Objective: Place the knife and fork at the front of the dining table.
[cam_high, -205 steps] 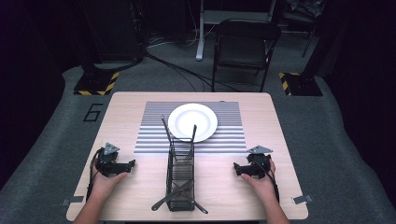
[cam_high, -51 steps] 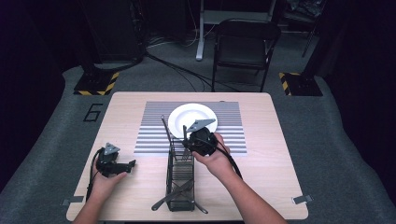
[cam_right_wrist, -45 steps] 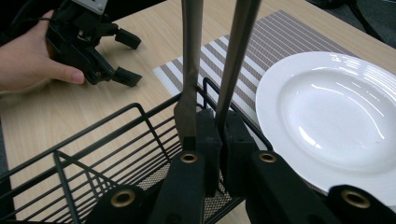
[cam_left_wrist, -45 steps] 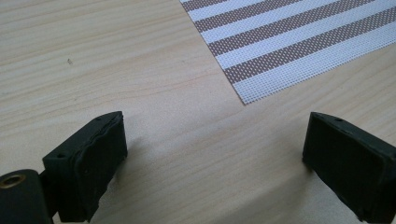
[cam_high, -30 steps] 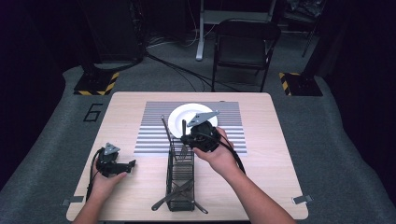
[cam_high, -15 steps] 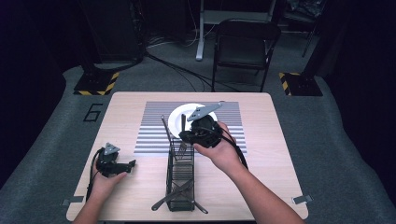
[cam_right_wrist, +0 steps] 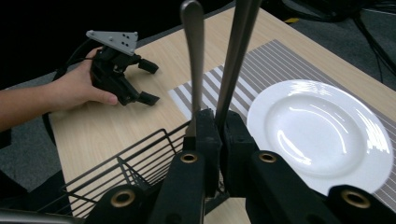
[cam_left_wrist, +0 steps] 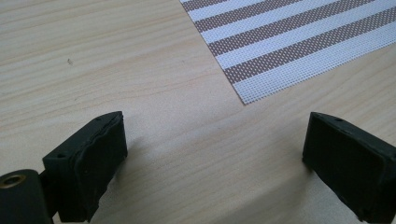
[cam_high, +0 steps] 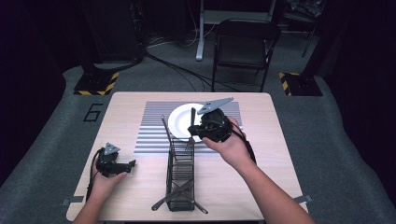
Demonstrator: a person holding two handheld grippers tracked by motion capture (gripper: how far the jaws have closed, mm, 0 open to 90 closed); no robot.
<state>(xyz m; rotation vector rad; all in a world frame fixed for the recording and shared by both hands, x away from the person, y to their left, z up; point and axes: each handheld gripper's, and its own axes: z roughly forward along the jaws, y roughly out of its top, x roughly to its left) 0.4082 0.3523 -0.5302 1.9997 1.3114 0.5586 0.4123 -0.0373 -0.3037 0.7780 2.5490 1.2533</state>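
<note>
Overhead, right tool [cam_high: 191,129] clamping fork [cam_high: 190,140] above wire basket [cam_high: 180,179] holding utensils, left tool [cam_high: 130,164] apart.

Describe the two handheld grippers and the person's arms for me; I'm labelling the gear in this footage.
Both are black. The left gripper and right gripper each carry a grey three-cornered plate with small holes on top and trail a black cable. The fingers are blocky black pads with a slightly wavy inner face, and brass-coloured screw inserts sit in the arms behind them. The person's forearms are bare; no sleeves show.
</note>
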